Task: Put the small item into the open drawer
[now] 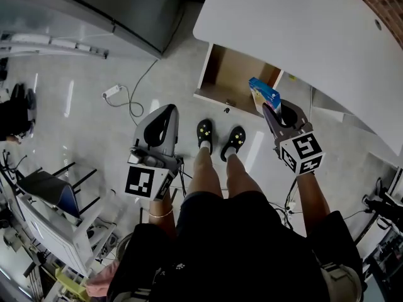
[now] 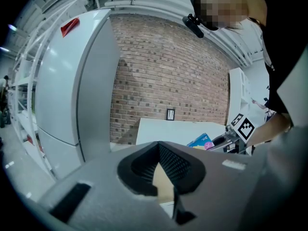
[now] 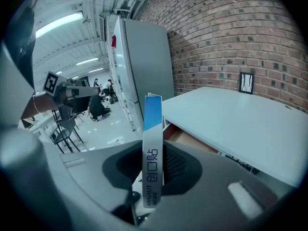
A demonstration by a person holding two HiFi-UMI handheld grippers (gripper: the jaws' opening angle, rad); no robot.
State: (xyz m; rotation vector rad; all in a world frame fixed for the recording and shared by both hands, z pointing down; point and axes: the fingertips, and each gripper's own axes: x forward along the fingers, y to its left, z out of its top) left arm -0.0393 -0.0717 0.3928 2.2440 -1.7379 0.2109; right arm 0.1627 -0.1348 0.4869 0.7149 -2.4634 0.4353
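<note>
Head view gives us both tools at once. Our right gripper (image 1: pixel 269 109) has its fingers clamped on a small flat carton in blue and white with a yellow and pink patch (image 1: pixel 263 94). The carton is up in the air, not yet inside anything. From that view it shows just over the right front corner of the open drawer with a pale wooden inside (image 1: pixel 236 74). The drawer is pulled out from under the white-topped bench (image 1: pixel 302 30).

Right gripper view confirms the hold. The carton stands on its narrow edge between the two dark ribbed pads, its blue end uppermost and dark print running along its white side. Past it we see the drawer's brown interior, the bench top and a red brick wall (image 3: pixel 231 42).

Our left gripper (image 1: pixel 166 110) hangs low on the other side of our legs, well apart from the drawer. In the left gripper view its fingers meet at the tip and grasp nothing.

Between the two tools we see our own feet in black slippers with yellow dots (image 1: pixel 220 138) on the glossy grey floor (image 1: pixel 82 106). A white power strip with a loose cable (image 1: pixel 111 92) lies on that floor to the left, near a tall grey cabinet (image 1: pixel 94 5).
</note>
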